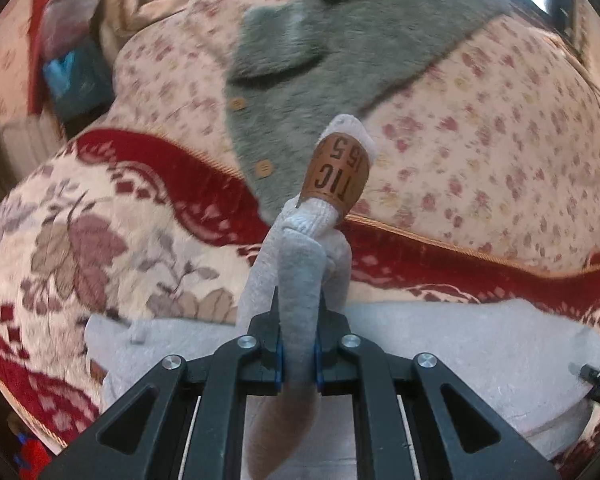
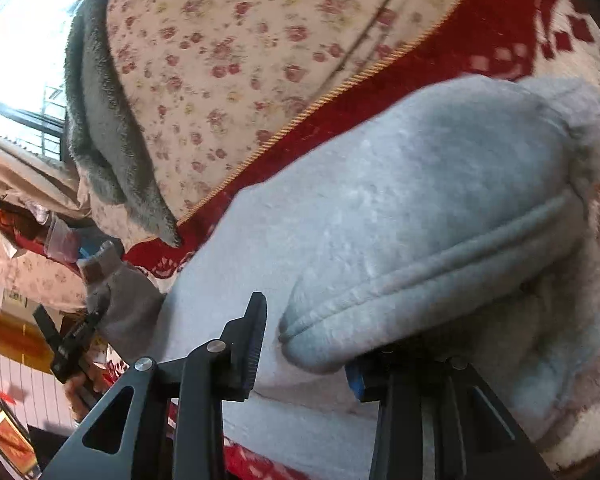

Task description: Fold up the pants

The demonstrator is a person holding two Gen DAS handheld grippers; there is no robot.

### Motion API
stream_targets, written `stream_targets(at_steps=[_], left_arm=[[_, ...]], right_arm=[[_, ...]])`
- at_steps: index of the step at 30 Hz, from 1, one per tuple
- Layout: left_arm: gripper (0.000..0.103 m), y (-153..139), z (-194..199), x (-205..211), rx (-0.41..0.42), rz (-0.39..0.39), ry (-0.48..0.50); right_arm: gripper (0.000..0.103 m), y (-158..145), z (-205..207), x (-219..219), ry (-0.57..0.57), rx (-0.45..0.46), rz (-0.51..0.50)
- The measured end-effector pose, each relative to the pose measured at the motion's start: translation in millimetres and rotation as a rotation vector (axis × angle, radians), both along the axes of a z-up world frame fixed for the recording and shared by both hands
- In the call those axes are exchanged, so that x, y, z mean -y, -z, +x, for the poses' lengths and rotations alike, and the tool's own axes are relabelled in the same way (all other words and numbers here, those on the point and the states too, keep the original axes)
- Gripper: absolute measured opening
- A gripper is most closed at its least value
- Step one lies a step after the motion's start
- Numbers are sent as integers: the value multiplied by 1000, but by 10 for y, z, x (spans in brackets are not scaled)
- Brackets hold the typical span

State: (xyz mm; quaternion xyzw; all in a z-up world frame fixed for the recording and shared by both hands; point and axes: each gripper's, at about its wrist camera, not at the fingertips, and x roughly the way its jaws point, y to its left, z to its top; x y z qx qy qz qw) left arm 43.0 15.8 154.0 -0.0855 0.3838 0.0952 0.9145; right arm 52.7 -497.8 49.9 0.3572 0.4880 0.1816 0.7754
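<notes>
Left wrist view: the left gripper [image 1: 299, 344] has its jaws clenched on a bunched strip of the light grey pants [image 1: 460, 344], leather patch [image 1: 337, 178] above, over the red floral blanket [image 1: 100, 216].

Right wrist view: the right gripper [image 2: 304, 344] jaws straddle a thick folded edge of the pants [image 2: 380, 216]; whether they grip it I cannot tell.

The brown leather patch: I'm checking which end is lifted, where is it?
Left wrist view, centre: the brown leather patch sits above the left gripper, in front of the grey fleece.
</notes>
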Motion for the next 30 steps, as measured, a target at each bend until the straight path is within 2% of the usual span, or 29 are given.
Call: stream_targets(at_steps=[2,3,6,10,13,18,23,27,30], left_arm=[[10,6,-54,-127,4,-10,-35],[10,1,-87,-199,7,-12,-53],[10,-42,-139,-402,16,-46,-94],[10,-173,-148,-610,42,-100,-141],[10,-355,-144,-664,75,-103,-153],[10,-695,-126,-703,138,-124,-143],[10,-971,-78,-780,187,-193,-144],[10,-1057,-131,-806,215,-199,-142],[10,-971,-260,-850,211,-198,-140]], right_arm=[[23,76,34,-9,-4,-12,20],[22,102,36,9,1,-18,47],[19,20,23,119,26,22,194],[19,-225,81,105,29,81,246],[19,-413,128,114,37,122,296],[19,-728,167,209,60,180,319],[19,-981,116,342,83,221,344],[19,-1107,2,388,83,249,355],[19,-1084,-117,404,78,246,356]])
